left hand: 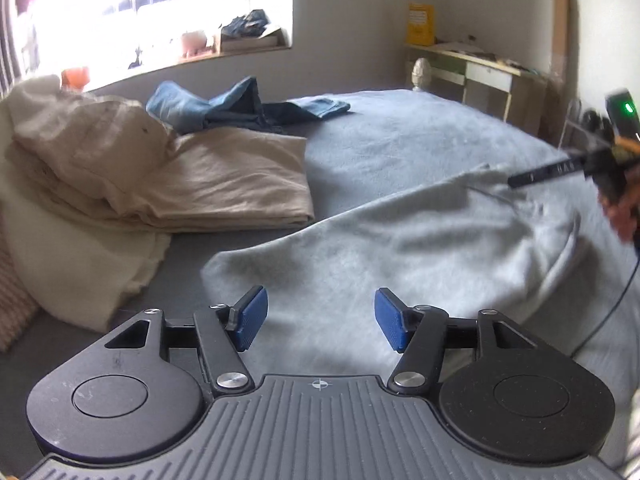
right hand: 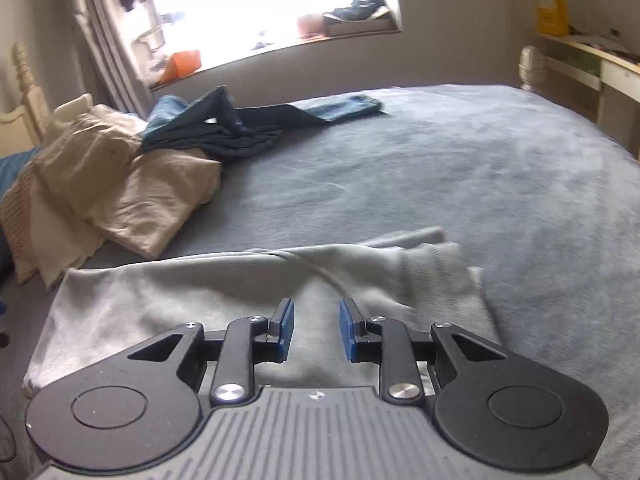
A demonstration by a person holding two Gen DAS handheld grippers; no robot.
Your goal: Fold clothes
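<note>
My left gripper (left hand: 320, 320) stands spread and empty above the grey sweatshirt (left hand: 400, 240), which lies on the bed (left hand: 400, 140) just ahead of both my grippers. My right gripper (right hand: 316, 330) is part-spread, pinching nothing. The fleece looks soft, limp and light; I would pinch it at a hemmed corner, where the layers bunch.

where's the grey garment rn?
The grey garment lies on the blue-grey blanket at the near edge of the bed, directly ahead of both claws in both wrist views, with the beige folded pile beyond it to the left.
</note>
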